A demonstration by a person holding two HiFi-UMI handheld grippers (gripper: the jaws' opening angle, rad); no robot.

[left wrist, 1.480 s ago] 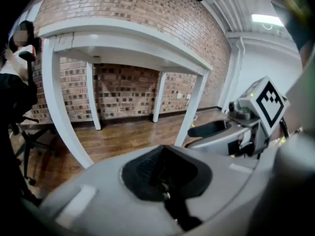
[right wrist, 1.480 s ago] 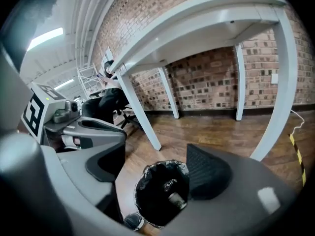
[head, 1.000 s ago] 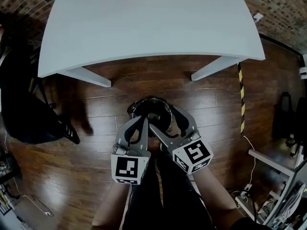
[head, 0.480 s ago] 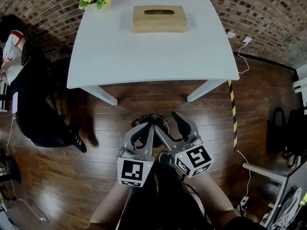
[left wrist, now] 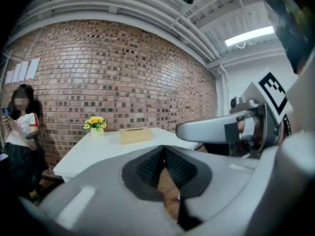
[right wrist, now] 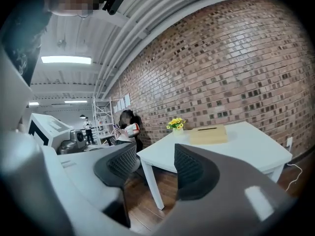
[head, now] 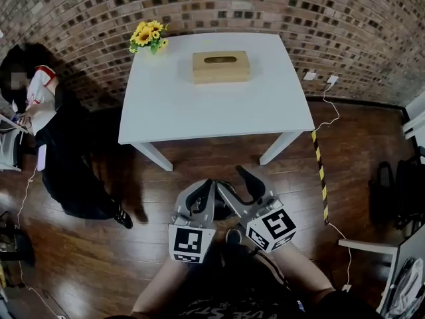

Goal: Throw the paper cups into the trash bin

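Observation:
No paper cup shows in any view. My two grippers are held close together low in the head view, above the wooden floor in front of the white table [head: 219,105]. The left gripper [head: 210,186] is shut with nothing in it; in the left gripper view its pads [left wrist: 164,154] meet at the tip. The right gripper [head: 230,178] has a gap between its jaws, which are closing on nothing; the right gripper view [right wrist: 156,166] shows only floor and table between them. The dark trash bin [head: 226,210] is almost wholly hidden beneath the grippers.
On the table stand a wooden tissue box [head: 221,66] and a pot of yellow flowers [head: 149,34]. A brick wall runs behind. A person [head: 40,105] sits at the left. Yellow-black tape [head: 320,178] and cables lie on the floor at the right.
The head view has tilted up: the table slid down the frame, and the flowers, brick wall and seated person came into view. The right jaws have narrowed. Both grippers stay over the bin.

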